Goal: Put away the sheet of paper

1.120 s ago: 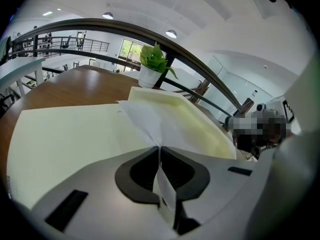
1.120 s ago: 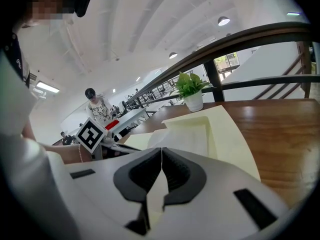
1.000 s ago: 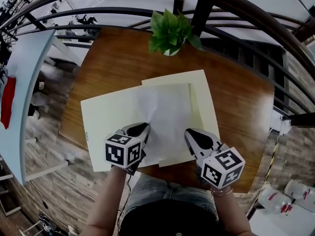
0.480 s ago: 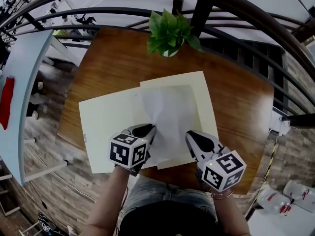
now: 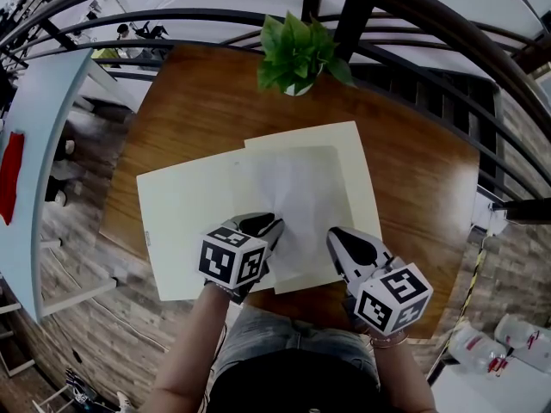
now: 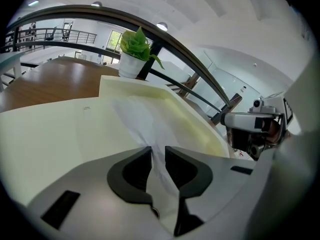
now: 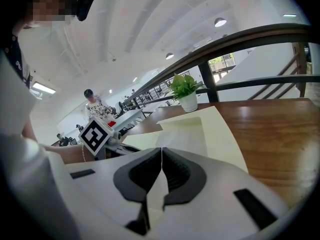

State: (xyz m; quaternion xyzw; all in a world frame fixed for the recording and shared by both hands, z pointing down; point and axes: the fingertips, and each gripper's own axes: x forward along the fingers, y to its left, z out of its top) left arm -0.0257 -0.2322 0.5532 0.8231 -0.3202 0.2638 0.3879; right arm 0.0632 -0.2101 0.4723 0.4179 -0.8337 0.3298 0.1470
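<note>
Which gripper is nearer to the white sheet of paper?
Left. The left gripper holds the sheet of paper between its jaws, at its near left part. The right gripper, jaws together, is by the sheet's near right edge.

The left hand-held gripper (image 5: 267, 224) slid rightward, dragging the pinched sheet of paper (image 5: 310, 192) so that its left edge bunched inward.
</note>
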